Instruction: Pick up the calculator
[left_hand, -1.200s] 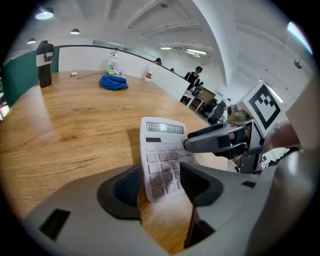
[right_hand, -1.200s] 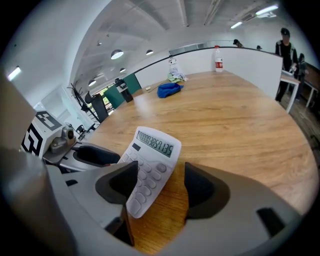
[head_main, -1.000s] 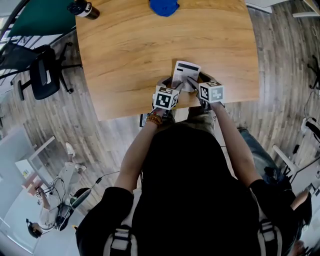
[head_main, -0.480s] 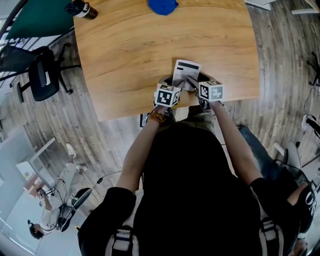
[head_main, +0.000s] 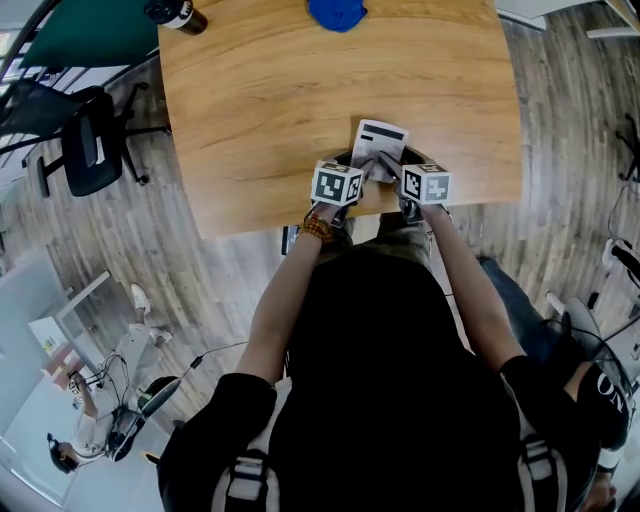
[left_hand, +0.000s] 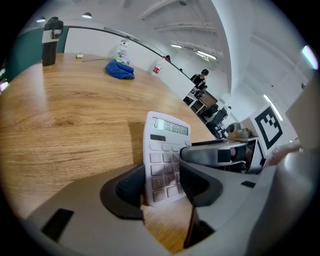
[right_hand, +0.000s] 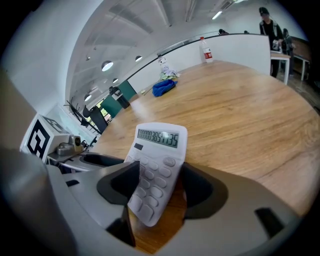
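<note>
1. A grey plank-patterned floor (head_main: 560, 110) spreads round everything, its boards streaked and matt.
2. A broad light-brown wooden table (head_main: 250, 110) with fine straight grain and rounded corners carries the work.
3. A black office chair (head_main: 90, 145) with a padded back stands on the floor off the table's left edge.
4. The grey moulded-plastic left gripper (left_hand: 162, 182), topped by a cube with black-and-white square markers (head_main: 337, 185), has its dark curved pads closed on the lower key area, one pad on each long side.
5. The matching right gripper (right_hand: 160, 182), with its own marker cube (head_main: 425, 184), has just drawn its jaws in slightly. They stand wide, the pads pressing both long sides of the same thing.
6. The white rectangular plastic calculator (head_main: 378, 140), with rounded keys and a grey display strip showing digits, is held between both grippers at the table's near edge, right of its middle. It tilts with the display end highest and farthest from the person.
7. A crumpled blue cloth (head_main: 336, 12) lies at the far edge.
8. A dark cylindrical bottle with a pale band (head_main: 175, 14) stands at the far left corner.
</note>
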